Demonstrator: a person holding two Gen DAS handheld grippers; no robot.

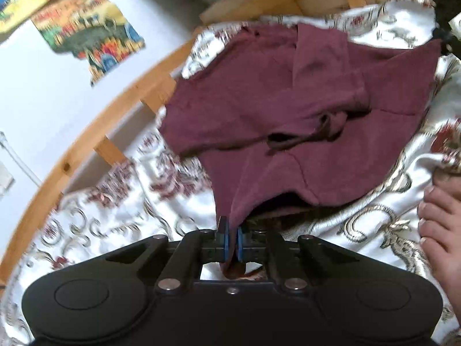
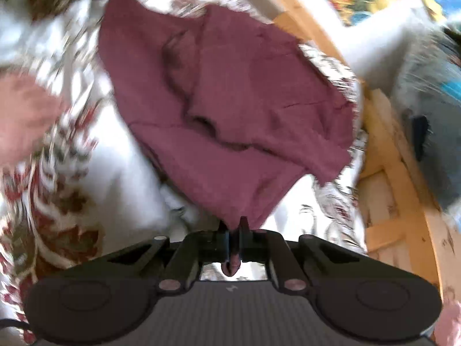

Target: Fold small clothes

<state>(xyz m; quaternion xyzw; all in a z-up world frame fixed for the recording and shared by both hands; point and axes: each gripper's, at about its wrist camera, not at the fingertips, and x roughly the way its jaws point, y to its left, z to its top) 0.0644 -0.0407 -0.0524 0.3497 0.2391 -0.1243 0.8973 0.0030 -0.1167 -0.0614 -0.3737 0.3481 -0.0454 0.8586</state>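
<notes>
**Both grippers clamped on the maroon garment**

Nearest my left camera, the left gripper (image 1: 232,235) has its blue-padded fingers (image 1: 224,238) pinched tight on a bunched edge of the maroon garment (image 1: 276,109). From there I go by size. A bedspread (image 1: 121,201), white with red and gold floral scrolls, covers the bed, and a wooden frame (image 1: 86,150) curves along its far side. On the bedspread the maroon garment lies spread and rumpled, a drawstring (image 1: 302,138) looped near its middle. A bare foot (image 1: 440,225) rests at the right edge of my left view. On my right camera, blurred, the right gripper (image 2: 234,232) likewise grips a gathered corner of the same cloth (image 2: 230,101), fingers (image 2: 245,225) clenched on it.
</notes>
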